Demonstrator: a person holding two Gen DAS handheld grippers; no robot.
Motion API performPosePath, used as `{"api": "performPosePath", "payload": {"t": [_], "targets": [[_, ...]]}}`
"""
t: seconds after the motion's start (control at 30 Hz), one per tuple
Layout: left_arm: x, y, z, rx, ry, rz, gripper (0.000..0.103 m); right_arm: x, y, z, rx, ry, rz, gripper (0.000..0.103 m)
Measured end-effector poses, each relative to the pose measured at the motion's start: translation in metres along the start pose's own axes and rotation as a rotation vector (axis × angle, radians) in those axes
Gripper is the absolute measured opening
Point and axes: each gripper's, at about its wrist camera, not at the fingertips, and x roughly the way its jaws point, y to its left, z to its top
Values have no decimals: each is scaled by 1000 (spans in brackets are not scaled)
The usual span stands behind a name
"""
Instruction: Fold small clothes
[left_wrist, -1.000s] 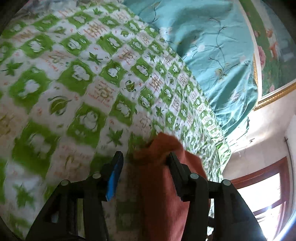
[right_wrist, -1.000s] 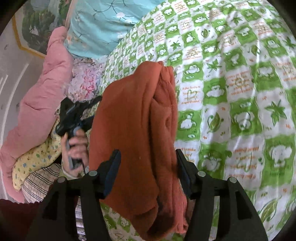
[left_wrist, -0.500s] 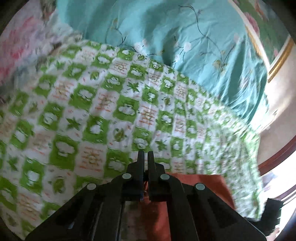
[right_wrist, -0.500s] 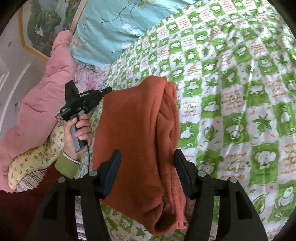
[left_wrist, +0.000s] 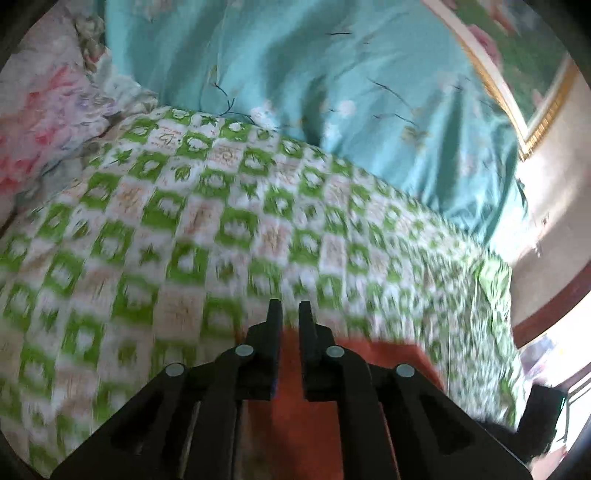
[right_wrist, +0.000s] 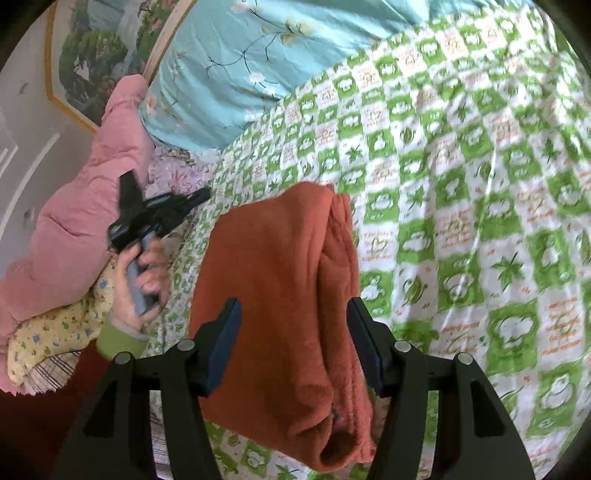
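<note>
Rust-orange garment (right_wrist: 280, 280) lies folded on green-and-white checked bedspread (right_wrist: 461, 184).

Left hand (right_wrist: 138, 273), at 9 o'clock in the right wrist view, holds the left gripper (left_wrist: 290, 314) clear of the cloth; its fingers are nearly together with a narrow gap and nothing between them. At 6 o'clock, the right gripper (right_wrist: 293, 343) is spread wide, its fingers on either side of the garment. Turquoise floral quilt (right_wrist: 236, 62) lies at 12 o'clock.
</note>
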Motion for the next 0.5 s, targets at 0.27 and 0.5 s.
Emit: {"api": "performPosePath", "payload": {"t": [0.27, 0.5], "targets": [[-48, -6, -118, -84, 63, 31, 52, 37, 5, 18, -68, 76, -18, 44], [-30, -11, -130, -120, 128, -8, 54, 74, -2, 32, -1, 141, 40, 11]]}}
